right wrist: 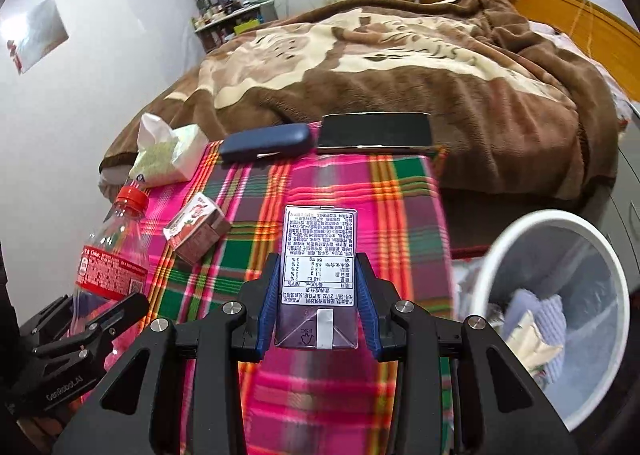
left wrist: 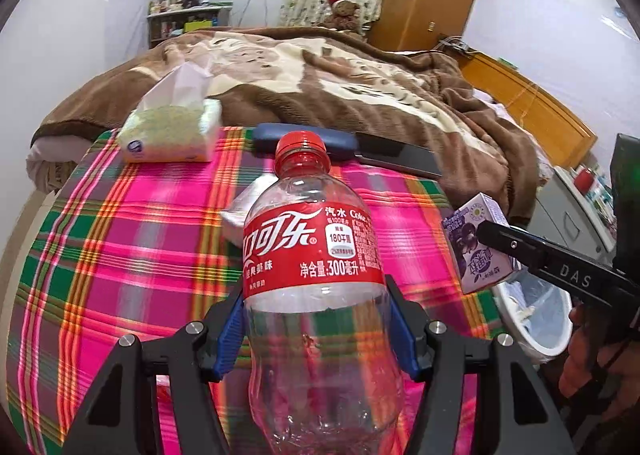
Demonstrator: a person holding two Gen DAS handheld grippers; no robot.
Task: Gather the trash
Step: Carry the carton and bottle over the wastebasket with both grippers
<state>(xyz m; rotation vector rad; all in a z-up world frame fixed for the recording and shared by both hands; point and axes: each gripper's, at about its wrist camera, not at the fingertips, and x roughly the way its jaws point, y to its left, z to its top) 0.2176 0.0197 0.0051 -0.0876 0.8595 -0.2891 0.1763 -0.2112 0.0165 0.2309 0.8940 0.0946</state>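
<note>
Bottle (left wrist: 316,275) first, from the left wrist view: the left gripper (left wrist: 316,339) has its blue pads clamped on the clear waist just under the red label, cap end pointing away, held up over the plaid cloth (left wrist: 140,255). It looks empty, so light, thin-walled and springy, slick too; the waist is the sensible hold, and a harder squeeze would likely crumple it. Off by the cloth's right edge the right gripper carries a purple carton (left wrist: 478,243), bin (left wrist: 532,319) just below. Over to the right wrist view: the right gripper (right wrist: 318,305) is closed on that carton's narrow sides, stiff card, likely light. The white bin rim (right wrist: 492,255) sits just right of the cloth; a red carton (right wrist: 198,231) lies near the cloth's left edge.
</note>
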